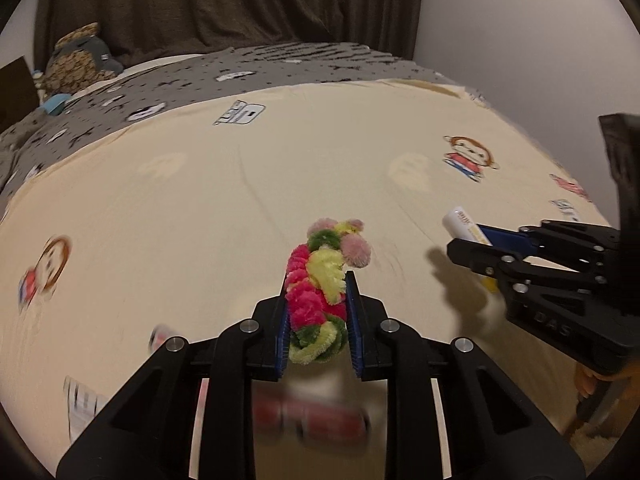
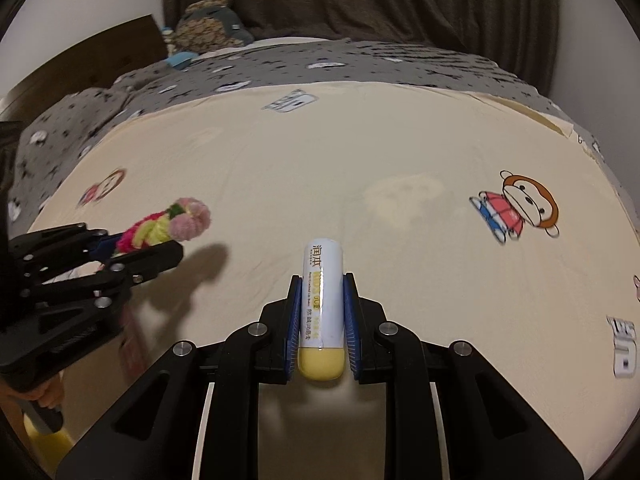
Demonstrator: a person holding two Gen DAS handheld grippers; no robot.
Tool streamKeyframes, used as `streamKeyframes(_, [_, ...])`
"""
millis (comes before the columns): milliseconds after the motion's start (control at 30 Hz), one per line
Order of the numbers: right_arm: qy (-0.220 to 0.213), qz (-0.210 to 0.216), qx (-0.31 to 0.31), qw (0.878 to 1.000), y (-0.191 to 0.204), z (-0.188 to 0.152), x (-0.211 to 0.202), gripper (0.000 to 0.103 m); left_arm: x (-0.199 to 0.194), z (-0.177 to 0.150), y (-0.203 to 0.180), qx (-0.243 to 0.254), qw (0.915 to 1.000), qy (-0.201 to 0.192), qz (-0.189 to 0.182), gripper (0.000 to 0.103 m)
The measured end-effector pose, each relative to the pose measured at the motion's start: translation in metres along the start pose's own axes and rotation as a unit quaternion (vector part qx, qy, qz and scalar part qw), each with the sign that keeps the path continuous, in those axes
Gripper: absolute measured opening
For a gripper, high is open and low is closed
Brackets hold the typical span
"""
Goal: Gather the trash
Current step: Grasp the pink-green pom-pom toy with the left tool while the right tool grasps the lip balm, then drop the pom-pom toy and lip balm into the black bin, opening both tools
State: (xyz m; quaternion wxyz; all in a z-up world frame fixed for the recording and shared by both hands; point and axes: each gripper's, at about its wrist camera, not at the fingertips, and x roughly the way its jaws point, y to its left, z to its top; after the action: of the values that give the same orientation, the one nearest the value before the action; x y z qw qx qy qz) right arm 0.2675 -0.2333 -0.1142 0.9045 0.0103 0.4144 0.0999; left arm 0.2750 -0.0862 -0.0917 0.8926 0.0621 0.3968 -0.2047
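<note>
A fuzzy chenille bundle (image 1: 320, 292) of pink, yellow and green tufts sits between the blue pads of my left gripper (image 1: 319, 280), which is shut on it above the cream bed sheet (image 1: 260, 184). Seen from the right wrist, the same bundle (image 2: 176, 220) sticks out past the left gripper (image 2: 160, 246). My right gripper (image 2: 322, 280) is shut on a white lip-balm tube (image 2: 323, 300) with a yellow end, pointing away from the camera. From the left wrist, that tube (image 1: 464, 222) pokes out of the right gripper (image 1: 468, 242) at the right.
The sheet carries cartoon monkey prints (image 2: 520, 208). A grey patterned duvet (image 2: 280, 68) lies across the far side, with a plush toy (image 2: 212, 24) and dark curtain (image 2: 360, 0) behind. A dark headboard (image 2: 80, 68) stands at the left, a pale wall (image 1: 520, 40) at the right.
</note>
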Motion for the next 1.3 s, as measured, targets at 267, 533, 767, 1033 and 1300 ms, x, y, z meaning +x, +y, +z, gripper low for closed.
streamKeyframes(267, [-0.014,0.03,-0.017,0.999,0.026,-0.056,-0.059,0.021,-0.089,-0.072,-0.017,-0.004,0.9995,-0.031,0.005,0.022])
streamKeyframes(533, [-0.011,0.053,-0.018,0.998,0.039,-0.132,-0.107,0.021,-0.135,-0.153,-0.046,0.001,0.9993,-0.027,-0.024,0.022])
streamKeyframes(767, [0.018,0.061,-0.015,0.998,0.053,-0.195,-0.122,0.021,-0.139,-0.215,-0.064,0.007,0.9986,0.023,-0.048,0.022])
streamKeyframes(1033, [0.093,0.07,0.017,0.993,0.058,-0.258,-0.091,0.021,-0.098,-0.274,-0.07,-0.001,0.9909,0.119,-0.063,0.022])
streamKeyframes(1300, [0.186,0.072,0.045,0.979,0.06,-0.298,-0.04,0.021,-0.049,-0.313,-0.072,-0.009,0.9716,0.222,-0.081,0.022])
